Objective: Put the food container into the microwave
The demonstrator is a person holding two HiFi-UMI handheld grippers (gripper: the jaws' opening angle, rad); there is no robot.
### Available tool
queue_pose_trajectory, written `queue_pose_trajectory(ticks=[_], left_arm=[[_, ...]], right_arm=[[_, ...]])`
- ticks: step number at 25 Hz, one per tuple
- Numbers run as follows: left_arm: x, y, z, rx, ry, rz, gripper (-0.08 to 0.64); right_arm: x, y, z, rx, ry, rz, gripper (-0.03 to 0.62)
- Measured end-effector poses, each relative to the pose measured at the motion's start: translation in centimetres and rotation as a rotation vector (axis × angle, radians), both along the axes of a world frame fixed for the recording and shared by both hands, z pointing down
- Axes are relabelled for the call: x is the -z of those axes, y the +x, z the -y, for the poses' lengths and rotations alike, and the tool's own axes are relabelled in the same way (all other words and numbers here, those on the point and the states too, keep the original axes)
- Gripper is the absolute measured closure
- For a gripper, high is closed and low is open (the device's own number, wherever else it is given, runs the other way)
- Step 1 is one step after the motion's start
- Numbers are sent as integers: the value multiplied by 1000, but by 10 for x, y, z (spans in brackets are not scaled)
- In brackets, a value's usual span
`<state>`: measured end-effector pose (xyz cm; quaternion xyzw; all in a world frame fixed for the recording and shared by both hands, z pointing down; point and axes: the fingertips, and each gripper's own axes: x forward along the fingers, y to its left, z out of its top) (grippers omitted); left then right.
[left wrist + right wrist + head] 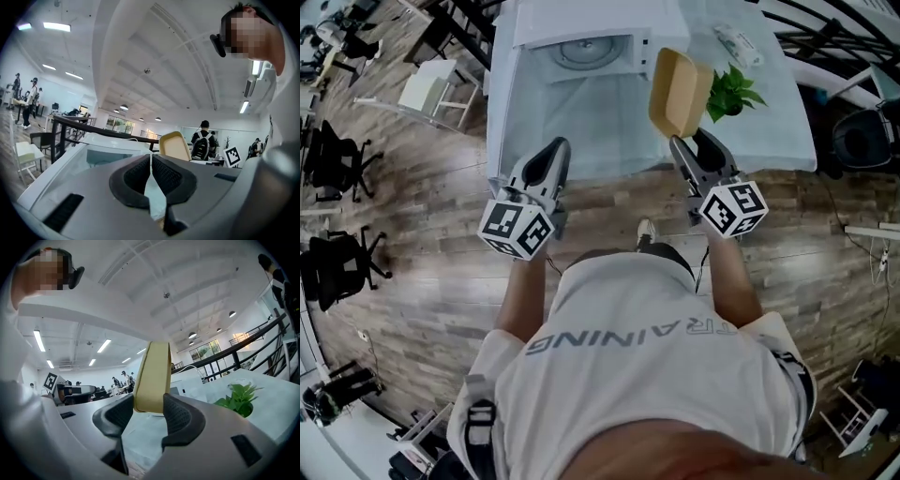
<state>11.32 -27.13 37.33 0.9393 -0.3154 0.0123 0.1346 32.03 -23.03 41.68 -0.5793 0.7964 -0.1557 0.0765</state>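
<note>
In the head view, my right gripper (679, 142) holds the container (680, 92) by its near end. The container is up in the air over the table (787, 122), just beside the plant (733, 91). It stands on its edge, and its long side points away from me. The microwave (586, 37) is open, and its mouth is ahead and to the left of the container. My left gripper (555, 150) is right in front of that mouth, but it holds nothing (so the job is for my right hand, I think).

In the left gripper view, my left jaws are pressed together with nothing between them. Past them I see the microwave (105, 150), and the container (174, 145) to its right, open side facing this way.

In the right gripper view, my right jaws squeeze the container (152, 376) on both sides. It sticks straight up from them. I would have to swing it left and lay it flat to slide it in.
</note>
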Motion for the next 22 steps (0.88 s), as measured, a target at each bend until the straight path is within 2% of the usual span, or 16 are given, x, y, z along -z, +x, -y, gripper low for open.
queue_pose_trajectory(ticks=[11,16,22], left_arm=[[-13,9,21,194,-9,-3,518],[-22,5,27,236,-35,13,518],[-25,4,52,245,-36,27,518]], right_arm=[[-32,-1,60,237,-77,76,380],[-56,-22,80,330,-164,176,379],[-82,-44,113,358,-249,316,380]])
